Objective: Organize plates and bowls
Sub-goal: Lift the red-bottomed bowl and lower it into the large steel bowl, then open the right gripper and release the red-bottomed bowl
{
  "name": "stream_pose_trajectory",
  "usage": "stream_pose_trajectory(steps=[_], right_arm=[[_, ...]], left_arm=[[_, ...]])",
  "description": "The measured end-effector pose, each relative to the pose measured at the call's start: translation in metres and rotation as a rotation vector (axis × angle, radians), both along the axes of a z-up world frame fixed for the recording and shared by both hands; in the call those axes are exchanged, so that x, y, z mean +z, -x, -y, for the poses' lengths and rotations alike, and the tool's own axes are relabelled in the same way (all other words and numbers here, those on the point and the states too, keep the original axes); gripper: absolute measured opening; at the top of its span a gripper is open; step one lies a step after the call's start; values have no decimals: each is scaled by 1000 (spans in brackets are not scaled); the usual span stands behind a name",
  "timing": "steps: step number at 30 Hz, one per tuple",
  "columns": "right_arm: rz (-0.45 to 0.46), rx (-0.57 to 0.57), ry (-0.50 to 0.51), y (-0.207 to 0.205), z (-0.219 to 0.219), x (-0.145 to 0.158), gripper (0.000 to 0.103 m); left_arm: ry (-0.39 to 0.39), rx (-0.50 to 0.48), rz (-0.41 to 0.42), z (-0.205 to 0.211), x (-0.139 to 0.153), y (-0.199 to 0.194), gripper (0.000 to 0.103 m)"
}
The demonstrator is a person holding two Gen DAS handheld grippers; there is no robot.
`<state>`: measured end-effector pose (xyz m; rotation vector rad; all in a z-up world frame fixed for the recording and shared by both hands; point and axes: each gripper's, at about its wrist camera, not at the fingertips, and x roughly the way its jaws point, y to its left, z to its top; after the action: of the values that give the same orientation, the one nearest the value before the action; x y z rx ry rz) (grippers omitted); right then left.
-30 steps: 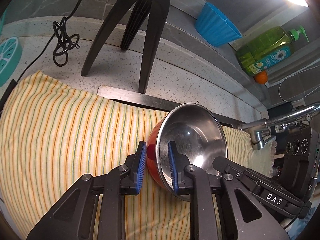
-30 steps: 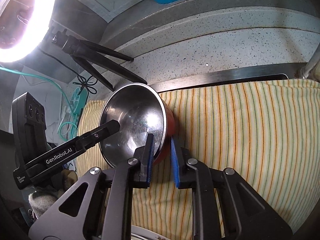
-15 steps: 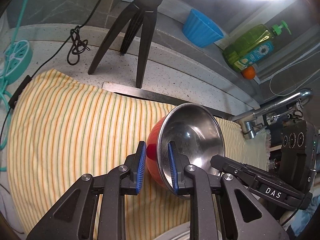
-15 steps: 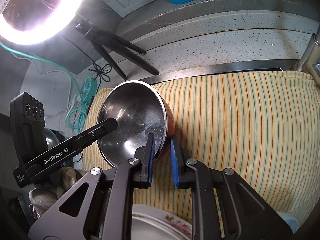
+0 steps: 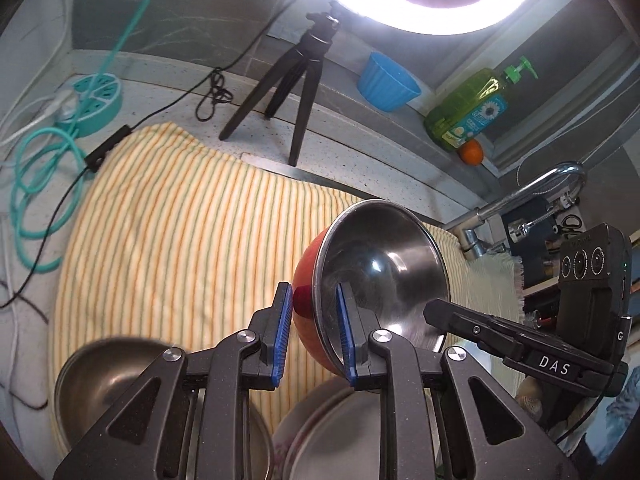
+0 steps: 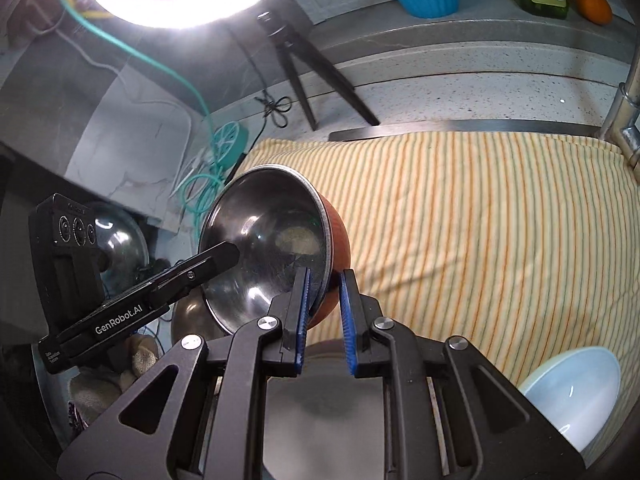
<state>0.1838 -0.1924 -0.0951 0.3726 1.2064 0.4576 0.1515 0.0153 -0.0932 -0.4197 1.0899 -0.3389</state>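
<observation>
Lifted higher now, one red bowl [image 5: 316, 280] hangs clenched between two tongs, left [image 5: 312, 334] and right [image 6: 325, 318], above perhaps two plates.

My two black grippers [image 5: 310, 330] [image 6: 323, 316] carry blue ribbed pads [image 5: 283, 334], silver screws, "DAS" and "GenRobot.AI" lettering.

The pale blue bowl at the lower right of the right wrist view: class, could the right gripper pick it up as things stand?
Probably not yet. The right gripper is shut on the rim of the red steel-lined bowl, shared with the left gripper. The pale blue bowl lies unobstructed.
</observation>
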Motion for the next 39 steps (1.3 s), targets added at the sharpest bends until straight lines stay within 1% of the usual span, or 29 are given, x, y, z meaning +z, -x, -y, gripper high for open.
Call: stream_pose_trajectory(steps=[7,15,20,28,33,39], right_arm=[[13,81,-10,24,-33,7,15],[22,184,5,44,-77,9,15],[19,241,24,51,-104,4,15],[-1,305,99,51,-140,-21,15],[-21,322,133,49,-150,-35,15],[-28,327,153,47,-153,-41,15]], left_arm=[[-9,55,23,-32,9,40,19],[-1,137,5,-67,4,74,19],[-7,185,-5,-87,-1,93,19],[-47,212,-42,-103,-18,103,19],[-91,206,-56,-104,-27,104,19],[-113,193,-75,-103,-35,102,19]])
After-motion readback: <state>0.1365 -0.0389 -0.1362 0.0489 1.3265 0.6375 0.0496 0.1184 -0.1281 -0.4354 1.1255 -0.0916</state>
